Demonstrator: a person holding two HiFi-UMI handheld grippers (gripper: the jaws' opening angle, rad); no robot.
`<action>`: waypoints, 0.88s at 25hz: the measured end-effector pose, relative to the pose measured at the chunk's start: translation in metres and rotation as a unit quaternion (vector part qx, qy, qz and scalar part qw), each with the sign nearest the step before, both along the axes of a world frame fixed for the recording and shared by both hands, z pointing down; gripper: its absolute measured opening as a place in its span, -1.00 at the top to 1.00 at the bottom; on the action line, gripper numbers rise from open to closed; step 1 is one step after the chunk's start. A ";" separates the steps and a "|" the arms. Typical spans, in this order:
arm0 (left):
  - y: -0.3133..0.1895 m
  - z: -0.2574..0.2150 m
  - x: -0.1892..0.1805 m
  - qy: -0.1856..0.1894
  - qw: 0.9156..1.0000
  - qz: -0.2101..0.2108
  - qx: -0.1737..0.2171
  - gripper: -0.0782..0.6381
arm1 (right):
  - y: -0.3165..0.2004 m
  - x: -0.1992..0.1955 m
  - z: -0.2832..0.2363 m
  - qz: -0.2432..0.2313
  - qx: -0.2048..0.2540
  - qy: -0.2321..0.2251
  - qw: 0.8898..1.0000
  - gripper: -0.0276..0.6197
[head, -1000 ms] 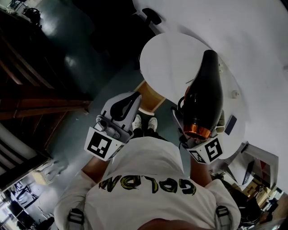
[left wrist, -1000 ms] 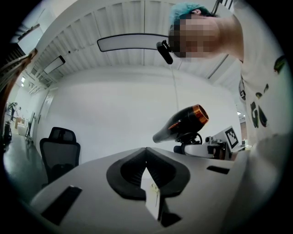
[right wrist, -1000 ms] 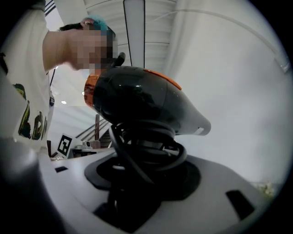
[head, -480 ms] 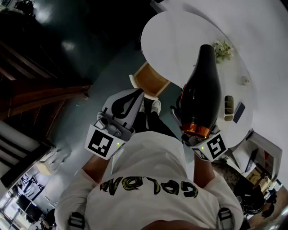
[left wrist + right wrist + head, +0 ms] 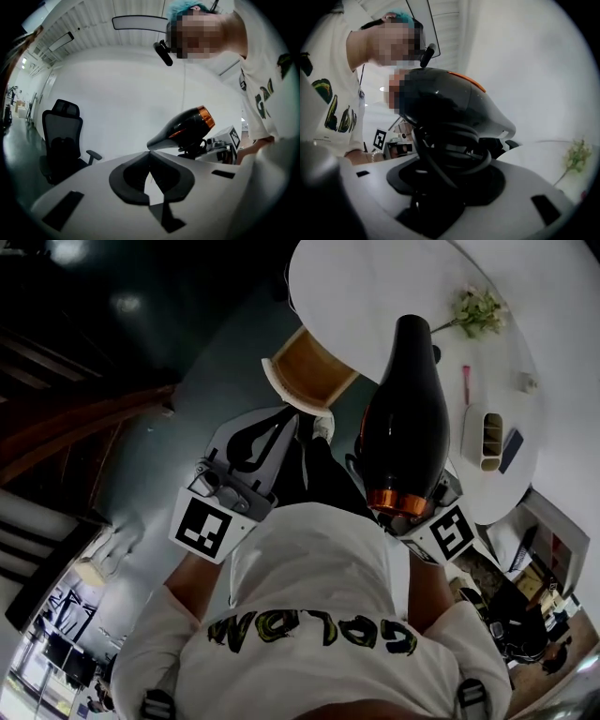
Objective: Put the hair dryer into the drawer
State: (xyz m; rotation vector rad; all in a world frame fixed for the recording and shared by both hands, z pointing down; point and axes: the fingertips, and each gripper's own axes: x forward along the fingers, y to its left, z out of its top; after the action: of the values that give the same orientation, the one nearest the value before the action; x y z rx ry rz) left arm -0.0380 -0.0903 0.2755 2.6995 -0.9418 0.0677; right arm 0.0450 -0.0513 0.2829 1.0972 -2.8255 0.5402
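Head view; hair dryer (image 5: 403,418): glossy black body, orange band at the rear; right of centre; nozzle toward the top edge, over the table's rim; outside the drawer
Head view; right gripper (image 5: 422,519): under the orange band; clamped on the dryer from beneath; marker cube (image 5: 450,532) at lower right
Head view; left gripper (image 5: 281,427): left of centre; jaw tips drawn together, nothing between them; apart from the dryer
Head view; drawer (image 5: 309,367): white rim, wood-coloured inside, open; upper centre, at the table's lower edge, just above the left gripper's tips
Head view; table (image 5: 366,287): round, white; upper right
Head view; on the table: green sprig (image 5: 478,310); white slotted holder (image 5: 486,437); a dark flat item beside it, too small to identify
Head view; shirt (image 5: 309,615): white, with lettering; fills the bottom of the frame
Left gripper view; left gripper (image 5: 149,157): bottom centre; dark pads meet at the tips; empty
Left gripper view; hair dryer (image 5: 185,129): right of centre, tilted, orange end uppermost
Left gripper view; office chair (image 5: 61,136): black; left side of the frame
Right gripper view; right gripper (image 5: 447,173): bottom centre; jaws closed on the dryer's lower part
Right gripper view; hair dryer (image 5: 450,108): fills the centre; nozzle toward the right
Right gripper view; cord (image 5: 450,150): black, coiled beneath the body, between the jaws
Right gripper view; sprig (image 5: 576,154): far right, on the table (image 5: 534,150)
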 end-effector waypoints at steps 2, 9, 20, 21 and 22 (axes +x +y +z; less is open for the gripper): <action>0.001 0.015 -0.001 -0.004 1.000 0.001 -0.014 0.75 | 0.004 -0.004 0.014 -0.012 -0.018 0.002 1.000 0.15; 0.003 0.072 -0.010 -0.016 0.998 -0.003 -0.061 0.75 | 0.019 -0.026 0.073 -0.062 -0.084 0.004 0.995 0.15; 0.009 0.136 -0.029 -0.042 0.994 0.008 -0.104 0.75 | 0.033 -0.057 0.139 -0.117 -0.149 0.012 0.982 0.15; 0.010 0.146 -0.024 -0.046 0.993 0.011 -0.108 0.75 | 0.035 -0.052 0.148 -0.121 -0.155 0.014 0.980 0.15; 0.010 0.156 -0.016 -0.049 0.993 0.013 -0.110 0.75 | 0.035 -0.045 0.159 -0.125 -0.161 0.017 0.979 0.15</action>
State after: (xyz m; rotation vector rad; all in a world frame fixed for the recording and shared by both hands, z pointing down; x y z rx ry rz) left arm -0.0537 -0.0798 0.4313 2.5235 -0.8706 0.2952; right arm 0.0004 -0.0163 0.4417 0.6756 -2.6624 0.9009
